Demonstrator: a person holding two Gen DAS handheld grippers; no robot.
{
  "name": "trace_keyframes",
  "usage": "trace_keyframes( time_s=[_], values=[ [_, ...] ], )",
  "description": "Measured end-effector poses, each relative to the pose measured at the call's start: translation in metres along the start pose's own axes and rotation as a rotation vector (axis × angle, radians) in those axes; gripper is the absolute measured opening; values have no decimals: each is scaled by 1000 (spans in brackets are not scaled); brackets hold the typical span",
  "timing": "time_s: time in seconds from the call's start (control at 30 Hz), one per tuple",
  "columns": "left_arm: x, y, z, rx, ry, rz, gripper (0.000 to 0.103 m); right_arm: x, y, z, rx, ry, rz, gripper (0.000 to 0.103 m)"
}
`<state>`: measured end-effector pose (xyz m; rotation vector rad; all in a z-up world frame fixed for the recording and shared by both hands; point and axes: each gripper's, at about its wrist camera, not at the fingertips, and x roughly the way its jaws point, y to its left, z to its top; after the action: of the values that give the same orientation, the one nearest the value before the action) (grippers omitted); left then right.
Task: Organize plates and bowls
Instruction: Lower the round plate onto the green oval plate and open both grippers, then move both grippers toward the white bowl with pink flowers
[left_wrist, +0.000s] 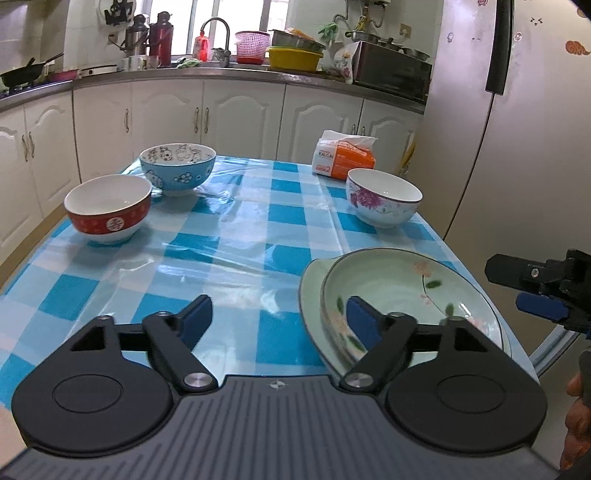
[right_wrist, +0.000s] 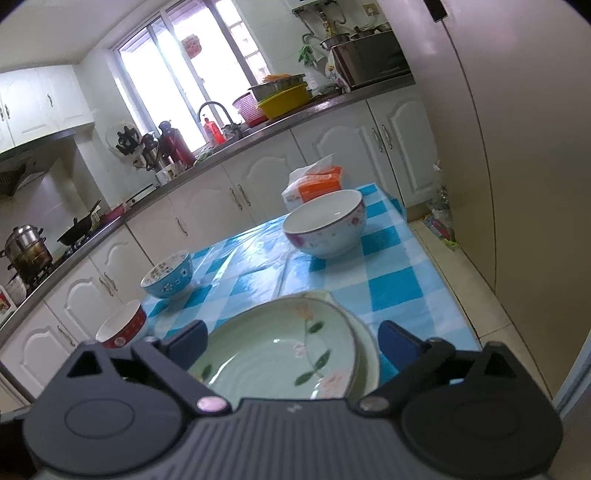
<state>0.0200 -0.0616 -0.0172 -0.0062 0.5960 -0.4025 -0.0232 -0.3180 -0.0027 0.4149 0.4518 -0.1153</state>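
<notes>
Green plate (right_wrist: 273, 354) btwn open right gripper (right_wrist: 291, 339) jaws, untouched

On the table (left_wrist: 236, 236), the flowered dish (left_wrist: 402, 291) sits inside a wider plate (left_wrist: 308, 295) at the near right corner. Behind it stands a bowl (left_wrist: 384, 201), with a tissue pack (left_wrist: 343, 158) behind that at the far edge. Across on the left, two bowls stand close together, one (left_wrist: 109, 208) nearer, the other (left_wrist: 178, 168) just behind it. Cabinets (left_wrist: 240, 114) run along beyond the table.
</notes>
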Motion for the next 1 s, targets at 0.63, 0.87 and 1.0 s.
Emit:
trace_keyframes(
  time_s=[0.63,0.87,1.0],
  values=[
    [-39,45,-4,-65,-16,63,103,-11,48,-15,-75,68,35,102],
    [-54,66,-4,-96,-30,89,103,-17,61,-18,-88,78,49,102],
    [-58,76,-1,-110,-39,99,103,-18,65,-20,-83,91,56,102]
  ],
)
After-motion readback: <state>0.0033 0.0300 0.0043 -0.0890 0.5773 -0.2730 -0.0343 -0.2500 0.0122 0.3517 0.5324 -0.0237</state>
